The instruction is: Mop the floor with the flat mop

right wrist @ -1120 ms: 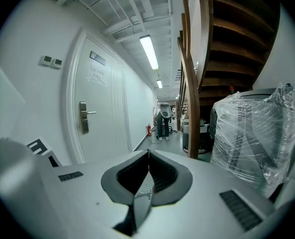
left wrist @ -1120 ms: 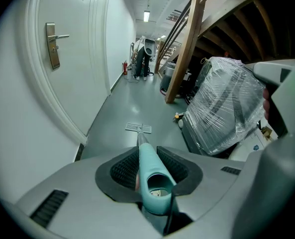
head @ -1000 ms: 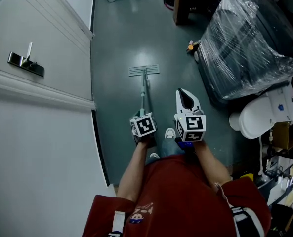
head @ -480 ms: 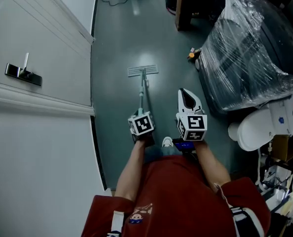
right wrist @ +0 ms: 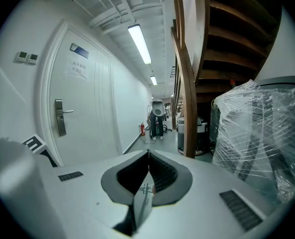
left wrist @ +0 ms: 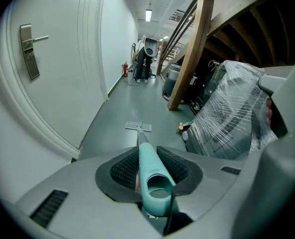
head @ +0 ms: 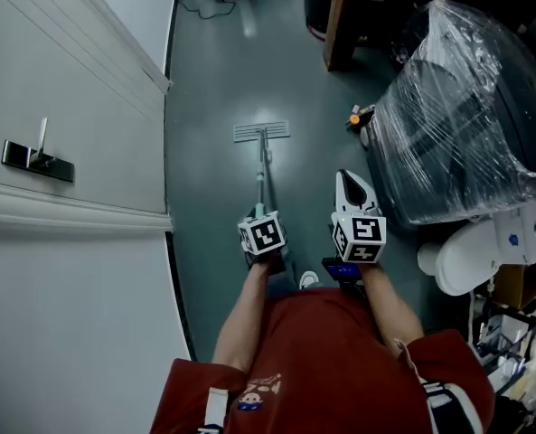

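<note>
Because the flat mop (head: 261, 165) has to be pushed from its far end, the left gripper (head: 260, 215) holds it right at the top of the pale green grip. In the left gripper view the jaws are clamped on either side of that grip (left wrist: 149, 169), whose open end faces the camera. From there the shaft runs straight ahead and down to the mop head (left wrist: 138, 126), which lies flat on the grey-green floor (head: 218, 70) well in front of the left gripper and square across the line of the shaft. That looks like mid-stroke mopping, though no wet trail shows to say how much floor is done.

The right gripper (head: 350, 188) hangs just right of the left one, level with it and pointing the same way. Its jaws (right wrist: 148, 154) are pressed together with nothing between them, so it takes no part in the hold (one gripper seems enough for so light a tool).

To the left of both grippers stands a white door with a metal lever handle (head: 37, 156). To the right of the right gripper sits a big plastic-wrapped bundle (head: 457, 107), with a small orange object (head: 356, 116) at its foot, right of the mop head. A wooden post (head: 340, 16) rises farther ahead on that side. The mop keeps to the lane between door and bundle, probably because that is the only open floor.
</note>
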